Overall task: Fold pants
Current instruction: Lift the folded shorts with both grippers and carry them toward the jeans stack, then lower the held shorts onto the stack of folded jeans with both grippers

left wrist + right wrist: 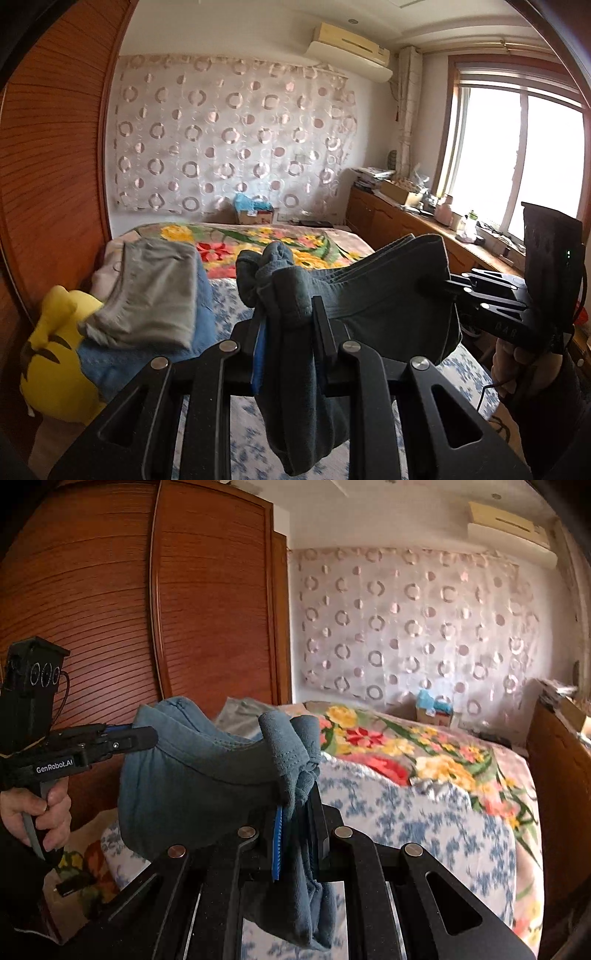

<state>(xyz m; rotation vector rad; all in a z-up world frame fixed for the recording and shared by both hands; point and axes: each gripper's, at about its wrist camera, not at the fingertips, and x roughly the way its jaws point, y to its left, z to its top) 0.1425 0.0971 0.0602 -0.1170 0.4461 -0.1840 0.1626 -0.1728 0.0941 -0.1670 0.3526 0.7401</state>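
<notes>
Dark blue-grey pants (388,291), folded into a thick bundle, hang in the air above the bed between my two grippers. My left gripper (286,314) is shut on one bunched end, and cloth droops below its fingers. In the same view my right gripper (439,286) clamps the other end at the right, held by a hand. In the right wrist view the pants (192,775) sag in a curve. There my right gripper (299,805) is shut on the gathered cloth, and the left gripper (144,738) grips the far end at the left.
A folded grey garment (147,291) lies on a blue cloth beside a yellow plush toy (55,362) at the bed's left. A floral blanket (266,243) covers the far bed. A wooden wardrobe (110,609) stands left, and a cluttered low cabinet (406,218) runs under the window.
</notes>
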